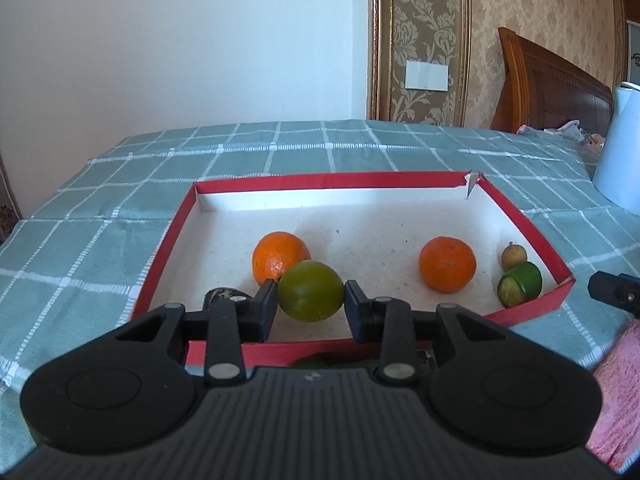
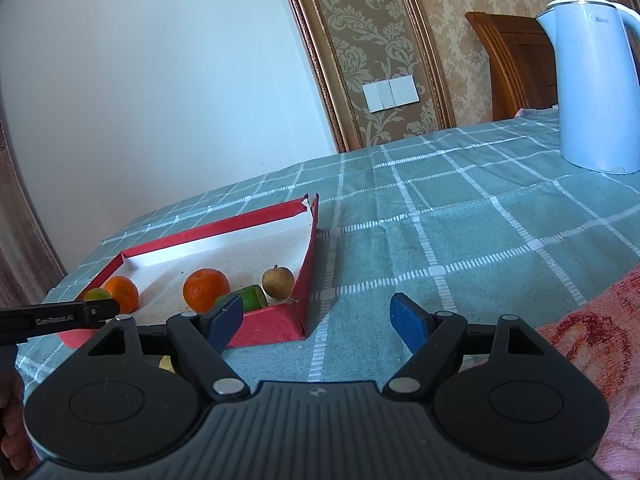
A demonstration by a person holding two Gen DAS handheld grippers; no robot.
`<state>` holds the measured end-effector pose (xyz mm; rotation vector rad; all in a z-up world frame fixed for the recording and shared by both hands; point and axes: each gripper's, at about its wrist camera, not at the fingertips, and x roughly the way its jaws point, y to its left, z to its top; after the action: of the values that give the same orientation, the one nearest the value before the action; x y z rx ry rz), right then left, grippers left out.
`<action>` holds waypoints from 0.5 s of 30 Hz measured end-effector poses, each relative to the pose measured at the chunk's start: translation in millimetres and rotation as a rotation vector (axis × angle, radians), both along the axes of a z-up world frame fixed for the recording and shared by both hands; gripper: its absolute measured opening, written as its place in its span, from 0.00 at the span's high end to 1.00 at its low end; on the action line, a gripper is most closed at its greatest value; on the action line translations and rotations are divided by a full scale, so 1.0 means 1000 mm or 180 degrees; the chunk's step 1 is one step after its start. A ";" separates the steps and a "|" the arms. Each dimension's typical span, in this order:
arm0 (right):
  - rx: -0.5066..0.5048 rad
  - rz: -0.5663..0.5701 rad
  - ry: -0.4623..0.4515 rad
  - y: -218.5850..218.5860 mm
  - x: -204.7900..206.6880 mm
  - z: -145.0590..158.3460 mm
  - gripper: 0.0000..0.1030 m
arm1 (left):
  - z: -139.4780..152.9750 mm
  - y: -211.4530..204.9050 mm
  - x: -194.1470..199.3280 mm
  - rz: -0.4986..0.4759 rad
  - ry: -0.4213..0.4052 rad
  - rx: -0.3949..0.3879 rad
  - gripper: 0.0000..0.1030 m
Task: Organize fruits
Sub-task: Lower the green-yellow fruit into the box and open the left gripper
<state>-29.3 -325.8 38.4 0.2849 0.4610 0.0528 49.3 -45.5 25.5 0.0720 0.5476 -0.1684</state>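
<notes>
1. Overall, a checked green tablecloth [image 2: 460, 240] covers the surface; a white kettle [image 2: 592, 92] stands well apart from the tray.
2. Red-walled tray [image 1: 516, 216] holds two oranges [image 1: 280, 258] [image 1: 447, 265], a cut green fruit [image 1: 520, 284] and a small brown fruit [image 1: 514, 255].
3. Left gripper [image 1: 311, 298] clamps a green fruit [image 1: 311, 296] over the tray's near wall, partly masking one orange.
4. Right gripper [image 2: 318, 320] is spread wide, holding nothing, beside the tray's corner.

Left tongs [image 1: 311, 297] clamped, right tongs [image 2: 320, 320] agape.

"Midea" on white kettle [image 2: 592, 92], faint unreadable lettering on left tongs [image 2: 96, 312]
</notes>
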 end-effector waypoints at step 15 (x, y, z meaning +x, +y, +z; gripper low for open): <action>-0.0002 0.0002 0.0004 0.000 0.000 0.000 0.22 | -0.008 -0.009 0.010 0.0046 0.0082 0.0123 0.68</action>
<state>-29.1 -326.2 38.7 0.2841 0.4623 0.0531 58.9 -54.1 17.5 0.1037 0.5771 -0.1447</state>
